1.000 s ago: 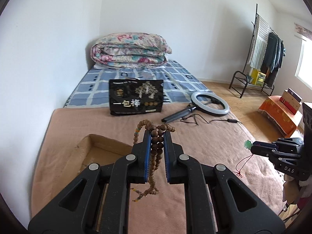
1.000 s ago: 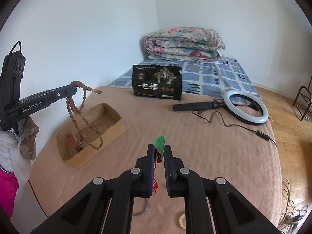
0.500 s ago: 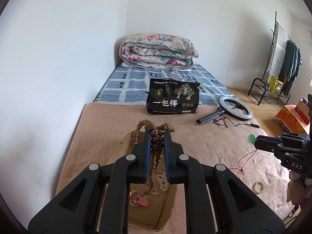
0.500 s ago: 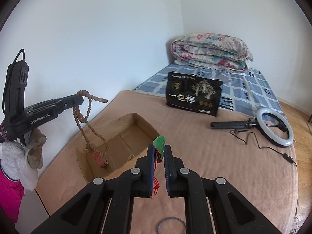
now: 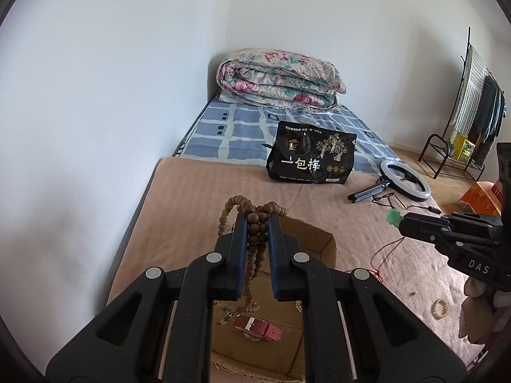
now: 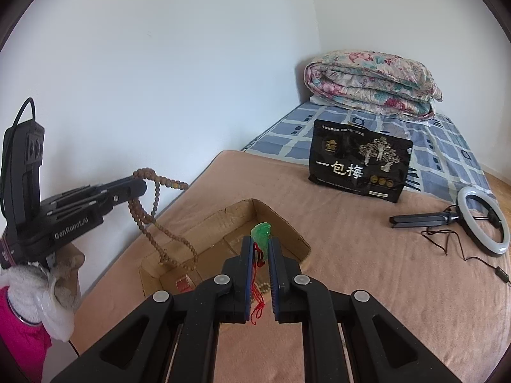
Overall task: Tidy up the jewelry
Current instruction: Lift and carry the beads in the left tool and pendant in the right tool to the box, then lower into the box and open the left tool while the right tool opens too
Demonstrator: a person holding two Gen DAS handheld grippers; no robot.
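Observation:
My left gripper (image 5: 258, 220) is shut on a wooden bead necklace (image 5: 254, 242) that hangs down over an open cardboard box (image 5: 322, 239) on the tan blanket. In the right wrist view the left gripper (image 6: 140, 185) holds the bead necklace (image 6: 150, 223) above the box (image 6: 281, 220), its lower loop reaching inside. A red watch strap (image 5: 258, 332) lies in the box. My right gripper (image 6: 259, 242) is shut on a green jade pendant (image 6: 262, 234) with a red cord (image 6: 257, 300), just short of the box; the pendant also shows in the left wrist view (image 5: 394, 217).
A black snack bag (image 5: 311, 159) stands behind the box. A ring light on a small tripod (image 5: 402, 180) with its cable lies to the right. A folded floral quilt (image 5: 278, 78) sits at the bed's far end. A pale bead bracelet (image 5: 440, 308) lies on the blanket at right.
Both grippers have moved left toward the wall and over the box. The bead necklace now dangles into the box, and the pendant is near the box's front edge.

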